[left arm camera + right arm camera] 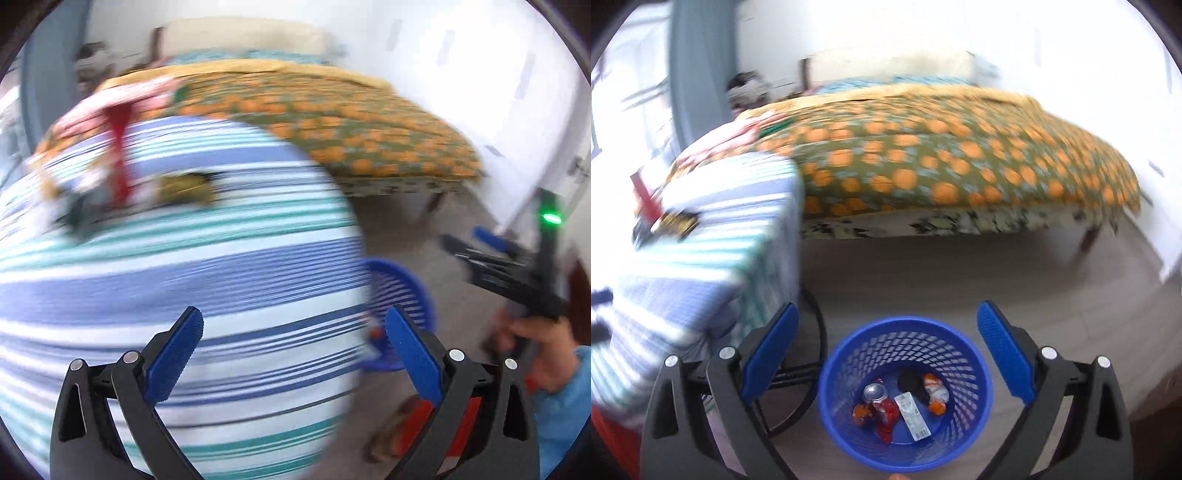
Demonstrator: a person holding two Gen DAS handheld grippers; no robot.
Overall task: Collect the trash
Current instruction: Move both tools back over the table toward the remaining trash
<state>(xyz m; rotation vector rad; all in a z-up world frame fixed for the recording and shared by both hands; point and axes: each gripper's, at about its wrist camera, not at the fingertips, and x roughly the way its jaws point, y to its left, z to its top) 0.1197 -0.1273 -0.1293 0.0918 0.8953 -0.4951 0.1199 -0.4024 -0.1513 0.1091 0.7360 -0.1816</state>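
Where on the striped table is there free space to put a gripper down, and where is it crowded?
The table looks bare across its near half, in front of the left gripper. The far left corner is crowded with blurred trash, toward the bed. On the floor, the basket already holds litter.

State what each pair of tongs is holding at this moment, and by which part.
Nothing is held. The left tongs stand open over the striped cloth; the right tongs stand open above the blue basket.

Home bedroom, bed with orange-dotted cover, pillow at its head, wooden floor
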